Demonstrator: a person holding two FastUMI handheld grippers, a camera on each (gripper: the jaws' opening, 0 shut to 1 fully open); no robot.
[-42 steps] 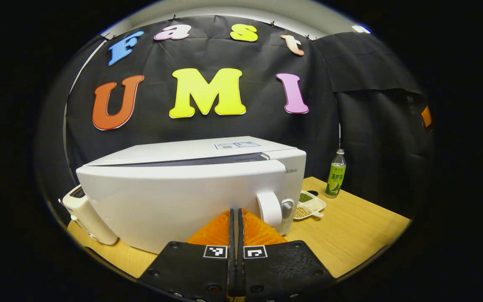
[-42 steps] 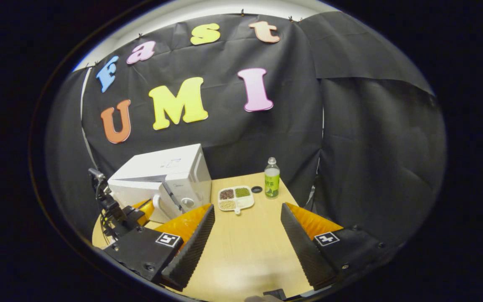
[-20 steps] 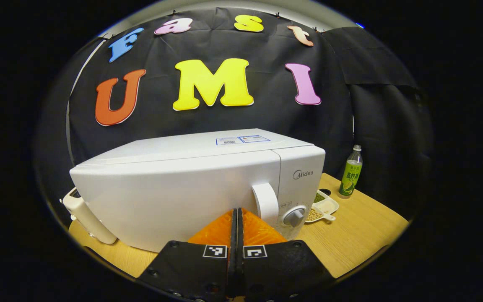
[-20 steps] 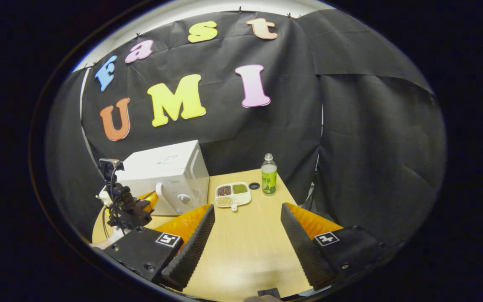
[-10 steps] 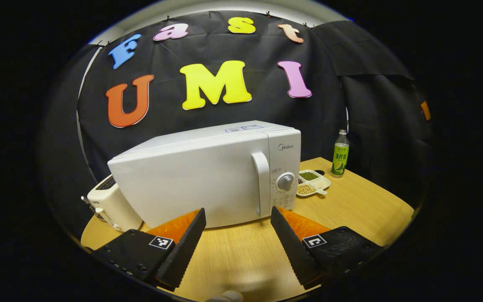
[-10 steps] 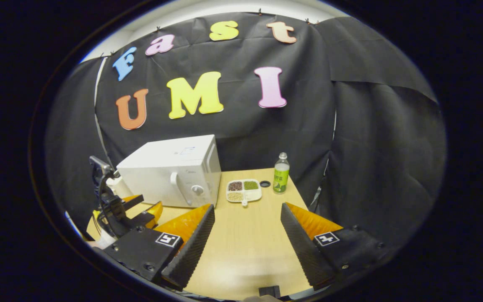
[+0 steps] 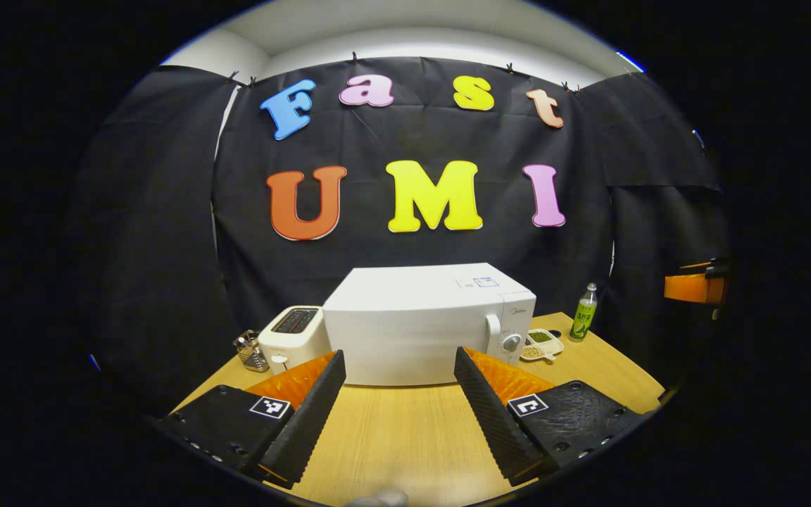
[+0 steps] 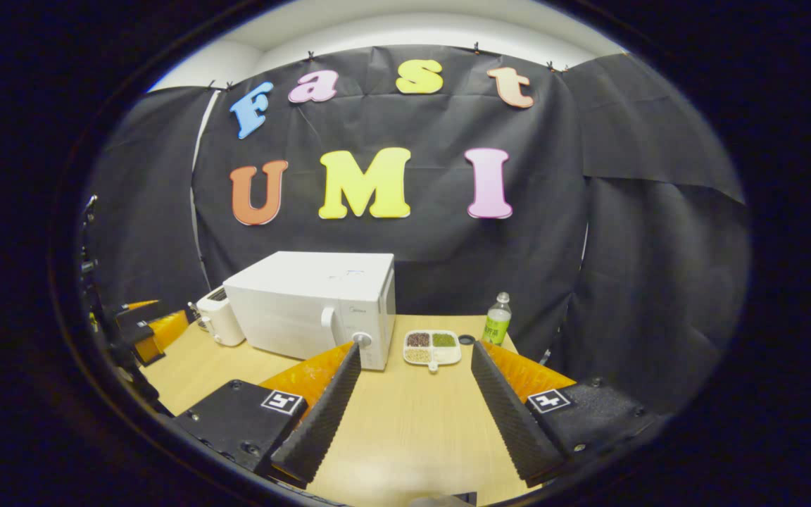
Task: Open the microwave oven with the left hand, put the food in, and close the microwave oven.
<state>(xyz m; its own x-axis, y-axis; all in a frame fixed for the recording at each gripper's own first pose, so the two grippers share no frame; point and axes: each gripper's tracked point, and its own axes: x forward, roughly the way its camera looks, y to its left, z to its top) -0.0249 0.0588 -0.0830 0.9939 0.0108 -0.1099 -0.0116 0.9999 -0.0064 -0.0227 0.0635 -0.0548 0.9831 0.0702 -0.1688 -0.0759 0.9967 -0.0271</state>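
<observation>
1. Left gripper view looks straight across the wooden surface [image 7: 391, 436]: the left claw [image 7: 400, 366] has its fingers spread wide apart, gripping nothing, and hangs over the near part of the surface.
2. Dead ahead sits the white microwave oven [image 7: 419, 331], door closed, its handle [image 7: 493, 336] and a round dial [image 7: 512, 343] at the right end of its front. There is a small grey brand mark at the top right of the front, too small to read here, and a sticker on its top, also unreadable.
3. Left of the oven, just beside it, stands a white toaster [image 7: 293, 338], and farther left a small metal holder [image 7: 250, 352].
4. Right of the oven lies the food, a white divided tray [image 7: 543, 343] with beans in its compartments, resting on the surface outside the oven. Beyond it stands a bottle [image 7: 583, 322] with a green label; the print cannot be made out.
5. Right gripper view now: the right claw [image 8: 416, 366] is also wide open and empty, low over the near surface.
6. From here the oven [image 8: 314, 306] sits to the left, closed, with the tray [image 8: 432, 348] just right of it showing dark, green and pale fillings, a small dark ring [image 8: 467, 339] next to it, and the bottle [image 8: 495, 320] at the far right.
7. At the far left edge of this view, the other gripper [image 8: 141, 324] shows, well apart from the oven.
</observation>
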